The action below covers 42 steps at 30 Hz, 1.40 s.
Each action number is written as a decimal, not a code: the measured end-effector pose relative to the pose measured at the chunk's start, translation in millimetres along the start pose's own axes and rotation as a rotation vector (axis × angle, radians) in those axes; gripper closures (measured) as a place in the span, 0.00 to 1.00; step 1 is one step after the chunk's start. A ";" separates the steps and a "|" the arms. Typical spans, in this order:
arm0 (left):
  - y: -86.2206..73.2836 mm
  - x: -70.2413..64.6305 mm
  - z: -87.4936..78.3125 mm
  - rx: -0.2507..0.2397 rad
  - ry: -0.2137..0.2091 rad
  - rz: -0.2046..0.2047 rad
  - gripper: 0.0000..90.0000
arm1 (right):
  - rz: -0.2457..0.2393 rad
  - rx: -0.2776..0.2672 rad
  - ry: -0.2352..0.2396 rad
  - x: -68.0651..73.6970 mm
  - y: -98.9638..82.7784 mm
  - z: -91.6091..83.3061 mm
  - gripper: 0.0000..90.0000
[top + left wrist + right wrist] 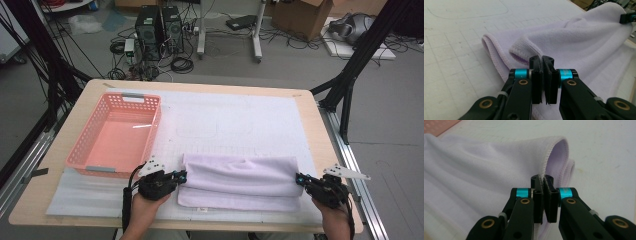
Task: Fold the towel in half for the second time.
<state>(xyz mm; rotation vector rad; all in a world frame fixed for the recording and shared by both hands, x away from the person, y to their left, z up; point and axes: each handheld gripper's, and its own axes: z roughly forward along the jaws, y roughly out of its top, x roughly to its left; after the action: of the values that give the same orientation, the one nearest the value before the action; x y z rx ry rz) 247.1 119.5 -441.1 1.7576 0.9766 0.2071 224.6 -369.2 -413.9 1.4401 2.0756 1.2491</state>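
Note:
A lilac towel (240, 175) lies folded over in a long band near the front edge of the table. My left gripper (182, 176) is at its left end, jaws pressed together on a raised corner of the hem (524, 47); the left gripper view shows the pinch at my left gripper (542, 60). At the towel's right end, my right gripper (299, 178) is shut on the stitched edge of the towel (486, 170), which runs into my right gripper (542, 178) between its jaws. Both ends of the cloth stand lifted a little off the mat.
A pink plastic basket (155, 125) stands empty at the left, just behind my left hand. A white gridded mat (235, 120) covers the wooden table. Beyond the table are computer towers (159, 30), cables and a cardboard box on the floor.

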 end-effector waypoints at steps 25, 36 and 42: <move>-19.6 -19.8 -17.6 0.021 -0.010 0.047 0.96 | -0.026 0.033 -0.033 26.0 -22.3 -19.6 0.97; -6.8 -20.3 -39.5 -0.124 -0.012 0.058 0.57 | 0.044 -0.072 -0.055 9.4 -23.6 -44.8 0.61; 5.9 -9.2 -28.6 -0.119 0.003 0.039 0.55 | -0.002 -0.090 -0.064 8.4 -3.7 -26.2 0.73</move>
<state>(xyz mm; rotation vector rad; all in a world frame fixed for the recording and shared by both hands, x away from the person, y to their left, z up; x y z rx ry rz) 228.1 132.9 -421.2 1.6688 0.9136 0.2873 201.0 -374.6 -400.2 1.4194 1.9535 1.2625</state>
